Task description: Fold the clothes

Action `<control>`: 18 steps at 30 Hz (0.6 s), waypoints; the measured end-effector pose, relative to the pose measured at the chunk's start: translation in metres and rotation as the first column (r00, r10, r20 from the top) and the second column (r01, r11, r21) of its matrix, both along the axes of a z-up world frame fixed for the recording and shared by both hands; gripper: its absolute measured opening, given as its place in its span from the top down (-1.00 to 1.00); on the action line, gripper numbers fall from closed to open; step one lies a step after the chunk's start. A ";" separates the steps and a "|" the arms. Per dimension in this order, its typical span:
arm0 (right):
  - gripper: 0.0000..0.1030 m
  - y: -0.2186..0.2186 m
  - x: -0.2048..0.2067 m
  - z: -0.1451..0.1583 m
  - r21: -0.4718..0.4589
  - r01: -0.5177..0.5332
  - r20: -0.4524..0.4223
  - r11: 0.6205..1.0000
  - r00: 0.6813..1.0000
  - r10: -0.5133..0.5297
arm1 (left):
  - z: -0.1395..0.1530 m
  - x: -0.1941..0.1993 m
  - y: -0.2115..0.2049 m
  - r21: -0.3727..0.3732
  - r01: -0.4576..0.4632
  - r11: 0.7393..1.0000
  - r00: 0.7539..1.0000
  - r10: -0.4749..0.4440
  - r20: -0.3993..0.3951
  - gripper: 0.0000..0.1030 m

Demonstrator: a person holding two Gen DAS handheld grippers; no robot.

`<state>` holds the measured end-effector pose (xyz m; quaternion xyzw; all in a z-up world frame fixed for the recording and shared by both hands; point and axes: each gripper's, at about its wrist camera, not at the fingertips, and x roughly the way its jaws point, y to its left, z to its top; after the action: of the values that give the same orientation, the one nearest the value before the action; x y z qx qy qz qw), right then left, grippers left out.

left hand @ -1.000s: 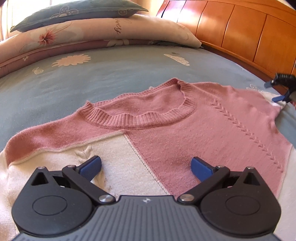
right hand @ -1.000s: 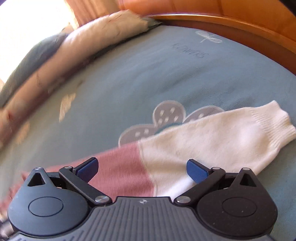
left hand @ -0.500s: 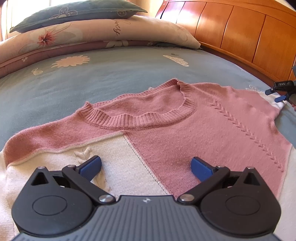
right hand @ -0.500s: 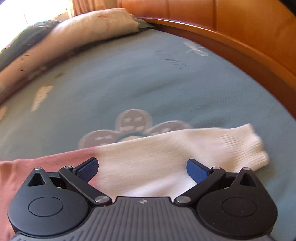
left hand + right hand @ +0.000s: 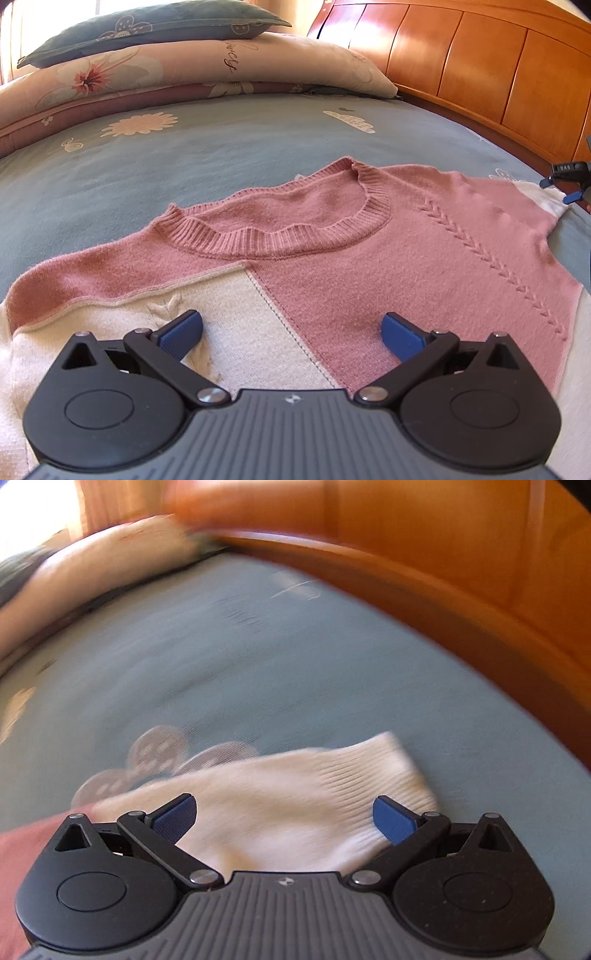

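left wrist view, tool: we see our left gripper [image 5: 291,330] with its blue pads spread wide, gripping nothing, poised over the chest of the sweater [image 5: 424,266].
left wrist view, garment: the sweater lies flat on the blue bedspread [image 5: 221,155], collar far, pink half right, cream half left.
left wrist view, other tool: our right gripper [image 5: 565,182] shows at the far right edge, beside the cream sleeve.
right wrist view, tool: our right gripper [image 5: 284,814] has its pads apart, empty; the view is blurred.
right wrist view, key relation: the sleeve [image 5: 303,797] runs from near left to far right, its ribbed cuff [image 5: 388,775] between the pads and slightly right.
judgement: we think the right gripper is nearer and takes the cuff.
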<state>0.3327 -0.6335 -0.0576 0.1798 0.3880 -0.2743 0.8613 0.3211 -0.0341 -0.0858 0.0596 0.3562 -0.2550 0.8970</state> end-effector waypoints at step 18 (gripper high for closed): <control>-1.00 0.052 0.041 0.002 -0.040 -0.058 0.009 0.998 0.998 0.058 | 0.000 0.002 0.001 -0.013 0.000 1.000 1.000 0.000 -0.005 -0.99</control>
<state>0.3735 -0.5816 -0.0553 0.1528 0.3833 -0.2558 0.8742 0.3226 -0.0335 -0.0859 0.0531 0.3566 -0.2572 0.8966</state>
